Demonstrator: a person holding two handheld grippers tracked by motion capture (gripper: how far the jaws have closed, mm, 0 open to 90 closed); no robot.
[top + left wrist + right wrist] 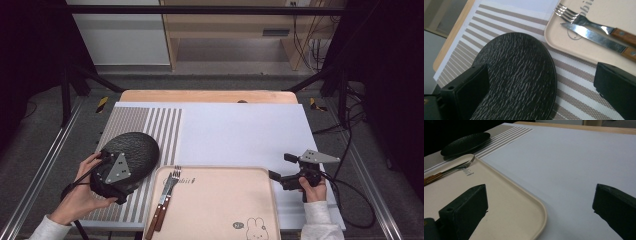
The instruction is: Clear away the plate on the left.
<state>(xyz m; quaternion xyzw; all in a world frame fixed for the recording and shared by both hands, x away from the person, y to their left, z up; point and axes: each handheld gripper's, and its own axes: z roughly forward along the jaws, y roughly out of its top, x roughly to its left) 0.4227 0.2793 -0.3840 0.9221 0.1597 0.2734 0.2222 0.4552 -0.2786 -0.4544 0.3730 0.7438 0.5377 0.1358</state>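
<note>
A black textured plate lies on a striped placemat at the left. My left gripper hovers over the plate's near edge. In the left gripper view it is open, with the plate between and below the jaws, the left jaw over it. A beige tray at the front holds a fork and a knife with wooden handles along its left side. My right gripper is open beside the tray's right far corner. In the right gripper view it straddles the tray's rim with nothing held.
A white mat covers the middle and right of the wooden table. The tray carries a rabbit drawing near its front right. Metal rails run down both table sides. Cables trail from the right gripper at the right.
</note>
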